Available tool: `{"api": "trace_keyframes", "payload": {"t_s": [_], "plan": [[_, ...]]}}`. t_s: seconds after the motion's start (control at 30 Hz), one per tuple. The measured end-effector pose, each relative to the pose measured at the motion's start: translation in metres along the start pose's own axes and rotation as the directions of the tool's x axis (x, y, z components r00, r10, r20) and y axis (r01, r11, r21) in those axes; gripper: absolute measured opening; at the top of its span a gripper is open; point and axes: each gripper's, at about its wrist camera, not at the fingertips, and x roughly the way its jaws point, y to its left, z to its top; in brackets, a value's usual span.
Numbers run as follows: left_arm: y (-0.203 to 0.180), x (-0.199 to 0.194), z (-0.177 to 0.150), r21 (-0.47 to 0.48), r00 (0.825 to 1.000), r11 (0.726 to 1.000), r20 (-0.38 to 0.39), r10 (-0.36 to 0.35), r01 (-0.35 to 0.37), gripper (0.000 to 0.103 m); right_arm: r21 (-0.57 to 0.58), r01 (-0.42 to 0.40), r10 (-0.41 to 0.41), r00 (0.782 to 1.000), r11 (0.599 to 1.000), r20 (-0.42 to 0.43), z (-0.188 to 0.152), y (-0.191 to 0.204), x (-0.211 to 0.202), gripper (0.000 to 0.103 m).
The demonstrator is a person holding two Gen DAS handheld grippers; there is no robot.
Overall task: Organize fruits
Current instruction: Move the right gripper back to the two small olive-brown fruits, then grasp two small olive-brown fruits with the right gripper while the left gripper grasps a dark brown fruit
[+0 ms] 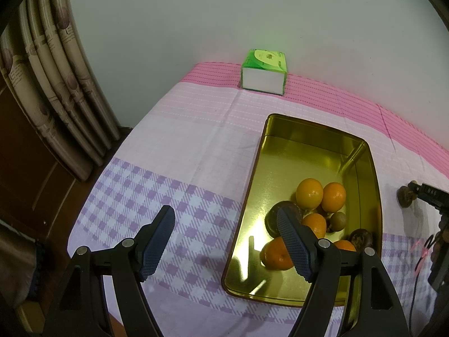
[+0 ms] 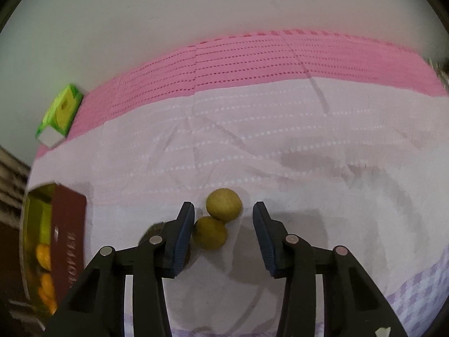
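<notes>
A gold metal tin [image 1: 283, 154] lies on the tablecloth and holds several oranges [image 1: 310, 193], a small green-brown fruit [image 1: 338, 220] and dark brown fruits [image 1: 283, 210]. My left gripper [image 1: 224, 241] is open and empty, hovering over the tin's left edge. In the right wrist view two yellow-green round fruits [image 2: 224, 204] [image 2: 210, 233] lie on the cloth touching each other. My right gripper [image 2: 224, 236] is open around the nearer one. A dark fruit [image 2: 153, 229] is partly hidden behind its left finger. The tin [image 2: 70, 224] shows at the left edge.
A green and white tissue box [image 1: 263, 71] stands at the table's far edge by the wall. A curtain [image 1: 56, 84] hangs at the left. A dark fruit [image 1: 405, 196] lies right of the tin beside the other gripper [image 1: 429, 193].
</notes>
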Motion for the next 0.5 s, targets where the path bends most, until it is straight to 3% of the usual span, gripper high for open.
{"api": "trace_keyframes", "payload": {"t_s": [0.17,0.5], "plan": [[0.000,0.000,0.000,0.000,1.000,1.000,0.002,0.002,-0.002,0.076,-0.108,0.074,-0.069,0.996,0.991,0.054,-0.010,0.013,0.001,0.036],[-0.002,0.001,-0.001,0.018,1.000,1.000,0.003,0.007,-0.007,0.076,-0.207,0.069,-0.039,0.988,0.976,0.149,-0.022,0.012,-0.001,0.034]]}}
